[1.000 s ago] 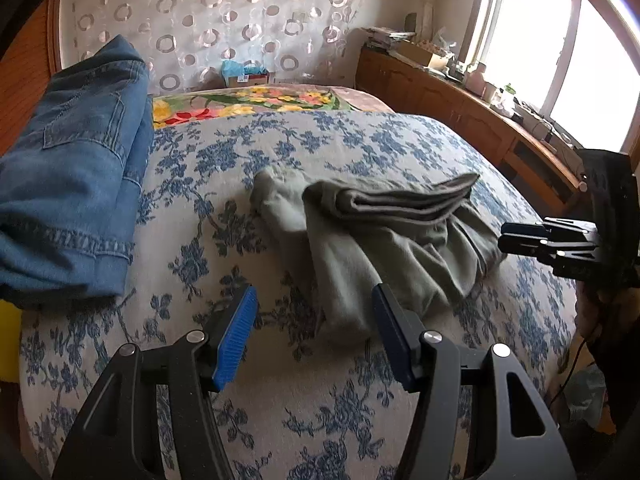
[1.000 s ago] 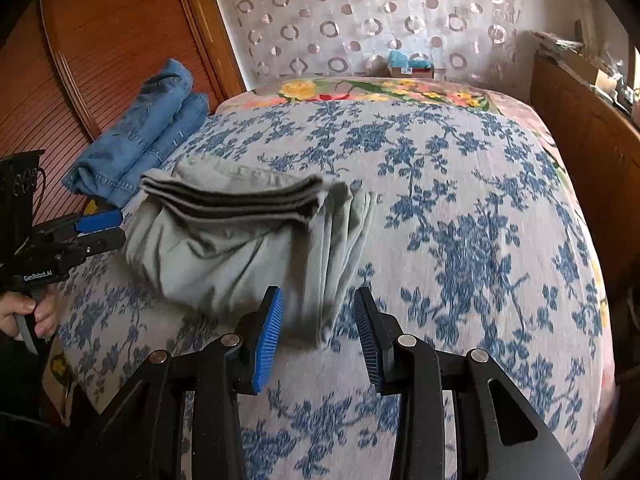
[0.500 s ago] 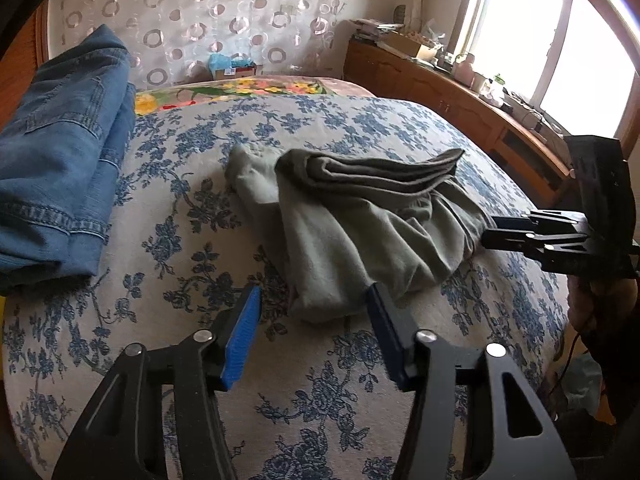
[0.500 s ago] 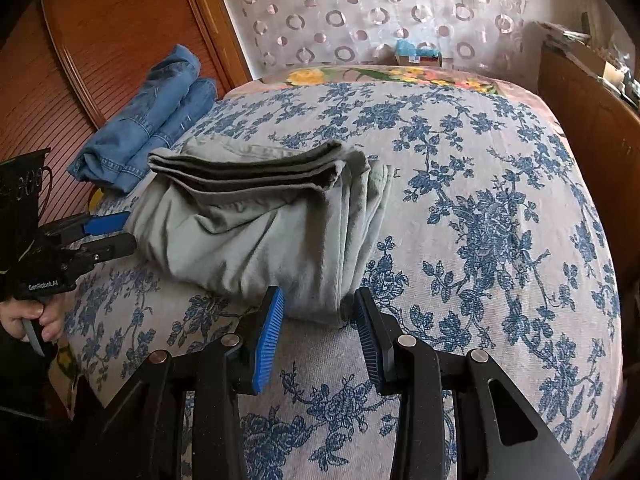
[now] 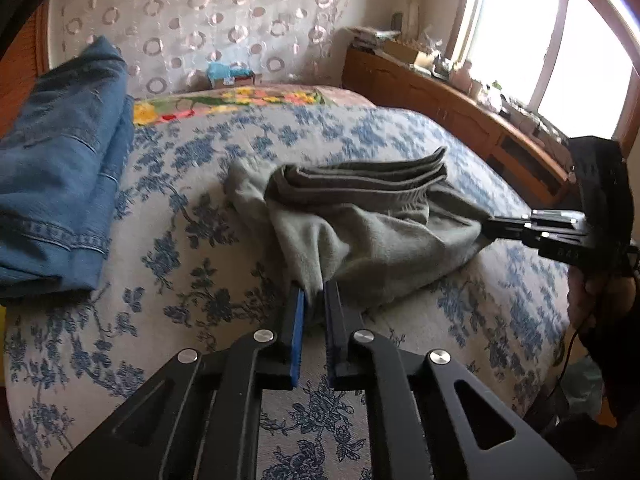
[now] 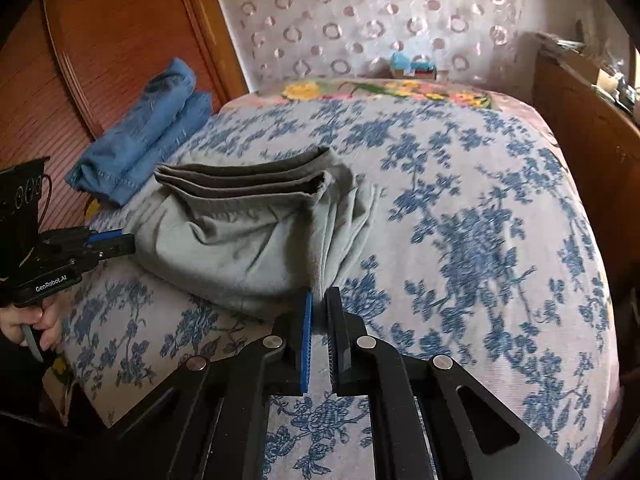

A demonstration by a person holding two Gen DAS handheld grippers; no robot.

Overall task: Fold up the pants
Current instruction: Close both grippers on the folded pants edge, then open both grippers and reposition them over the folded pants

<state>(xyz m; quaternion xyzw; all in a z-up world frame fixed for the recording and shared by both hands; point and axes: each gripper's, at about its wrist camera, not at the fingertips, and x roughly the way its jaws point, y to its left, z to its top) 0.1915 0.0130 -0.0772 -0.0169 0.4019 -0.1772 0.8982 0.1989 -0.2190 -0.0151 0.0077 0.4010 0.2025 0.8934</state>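
Observation:
Grey pants point(image 5: 372, 240), folded into a thick bundle with the waistband layers stacked at the far side, lie in the middle of the flowered bed. In the left wrist view my left gripper point(image 5: 314, 294) is closing its jaws on the bundle's near left corner, and the blue pads pinch the cloth. In the right wrist view the same pants point(image 6: 232, 248) have their near right corner pinched in my right gripper point(image 6: 320, 296), whose jaws are closing on it too. Each gripper also shows in the other's view: the right gripper point(image 5: 490, 226) and the left gripper point(image 6: 128, 242), both at the cloth's edge.
Folded blue jeans point(image 5: 56, 184) point(image 6: 148, 124) lie at the bed's left side near a wooden wardrobe point(image 6: 100, 40). The bedspread point(image 6: 480, 240) stretches bare to the right. A low wooden cabinet point(image 5: 460, 100) under the window lines the right wall. A hand point(image 6: 24, 324) holds the left gripper's handle.
Both grippers went from open around the pants' near edge to shut on it, one at each corner. The cloth at both corners is now drawn up into the pads.

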